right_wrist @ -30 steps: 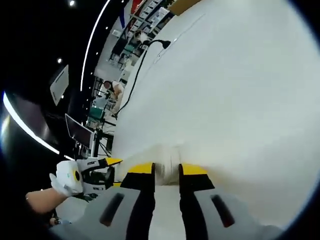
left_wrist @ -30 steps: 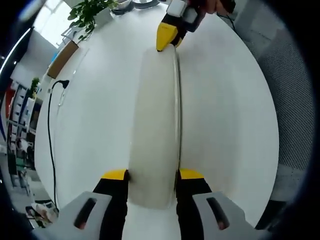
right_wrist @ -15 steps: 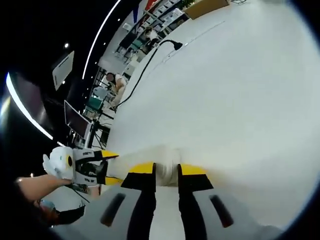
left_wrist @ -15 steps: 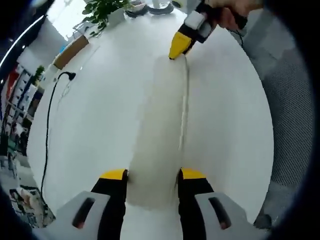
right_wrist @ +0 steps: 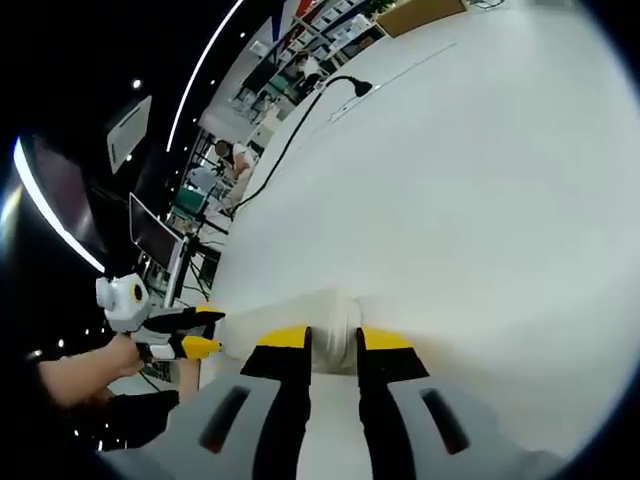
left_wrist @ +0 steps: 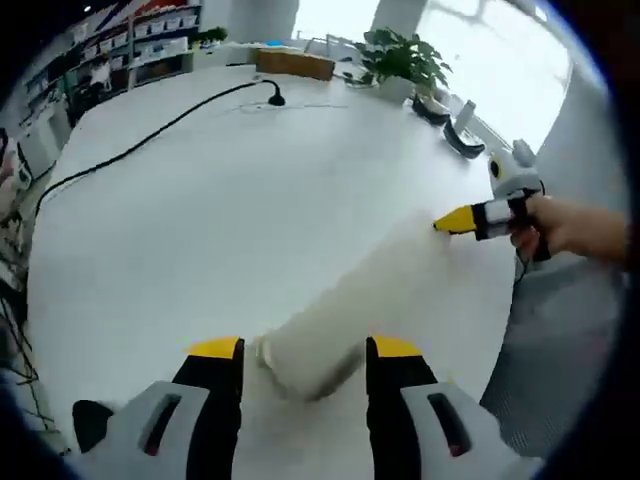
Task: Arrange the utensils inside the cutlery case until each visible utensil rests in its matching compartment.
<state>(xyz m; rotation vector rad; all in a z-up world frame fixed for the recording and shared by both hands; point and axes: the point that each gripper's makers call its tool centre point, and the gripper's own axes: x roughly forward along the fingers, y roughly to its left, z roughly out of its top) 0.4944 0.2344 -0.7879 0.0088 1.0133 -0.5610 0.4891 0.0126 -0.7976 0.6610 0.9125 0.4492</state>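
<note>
Open-plan office — white table [left_wrist: 250, 200], potted plant [left_wrist: 400, 62], monitor [right_wrist: 155, 250], stocked shelves [left_wrist: 140, 35]

A large white table [left_wrist: 200, 200] carries a long white cutlery case [left_wrist: 340, 310] and a black cable [left_wrist: 130, 145].

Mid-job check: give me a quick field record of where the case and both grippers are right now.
case: long white cutlery case, closed, lying on white table
left gripper: jaws either side of the case's near end, contact unclear
right gripper: jaws close around the other end
utensils: none seen
other: black cable, potted plant
</note>
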